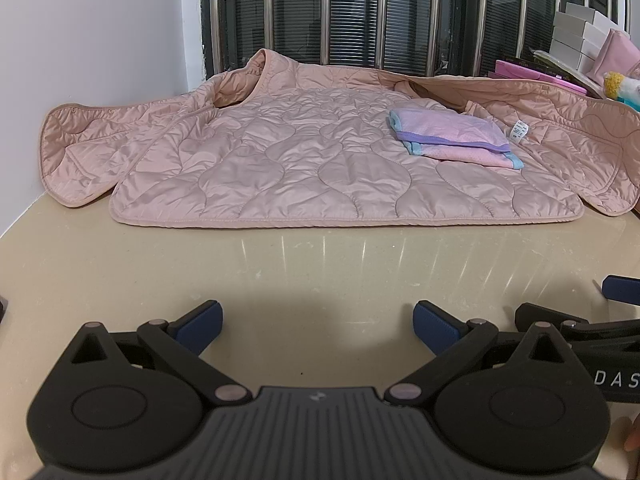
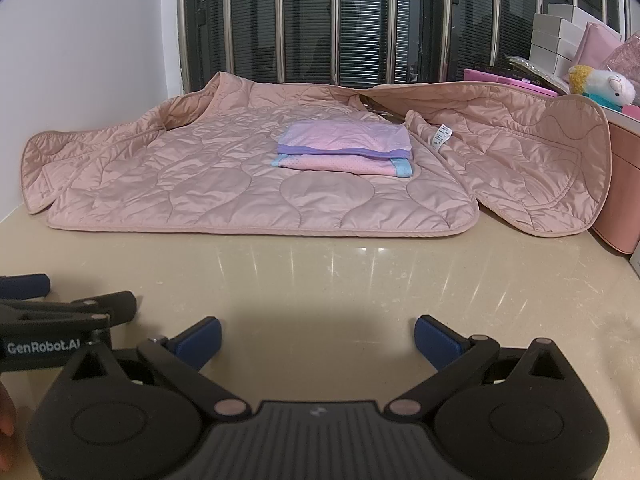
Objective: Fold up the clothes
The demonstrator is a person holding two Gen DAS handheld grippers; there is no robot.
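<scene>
Both grippers, left gripper [image 1: 318,322] and right gripper [image 2: 318,334], hover with jaws spread wide and empty over the countertop [image 2: 360,280]; the pink quilted jacket [image 2: 224,188] lies ahead, spread crosswise, the small folded garment [image 2: 348,148] resting upon it, nearer the right.

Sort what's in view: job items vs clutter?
Job:
- pink quilted jacket, spread open on the beige counter
- small folded pink-and-lilac garment, lying on the jacket
- left gripper and right gripper, both open

Clutter:
- white boxes
- plush toy
- pink box
</scene>
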